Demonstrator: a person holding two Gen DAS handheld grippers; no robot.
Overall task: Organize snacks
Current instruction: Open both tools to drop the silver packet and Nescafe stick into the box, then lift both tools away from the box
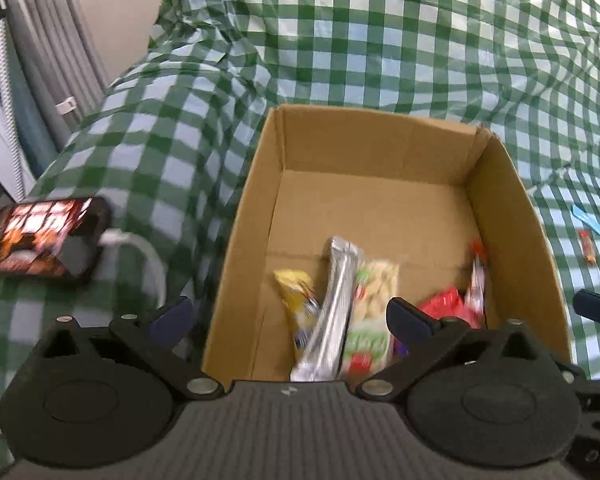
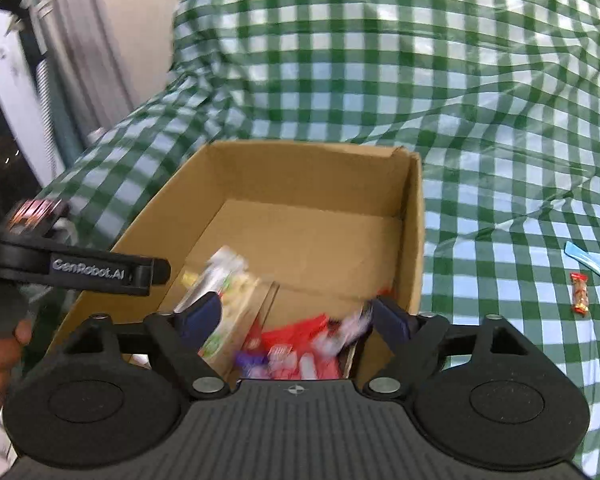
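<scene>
Left claw (image 1: 288,314) and right claw (image 2: 296,314) both spread, empty — above cardboard box (image 1: 380,152) holding snacks (image 1: 370,300).

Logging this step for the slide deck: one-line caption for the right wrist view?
Open right gripper over a cardboard box of snack packets; one small red candy remains on the checkered cloth.

Two wrist cameras, both looking down and forward into one cardboard box (image 1: 374,208).

The left view sits close above the box's near-left edge; the right view hangs close over its near-right corner. Both share the box interior, the checked cloth (image 2: 500,140) beyond, and the small wrapped candy (image 2: 579,293) lying to the right.
</scene>
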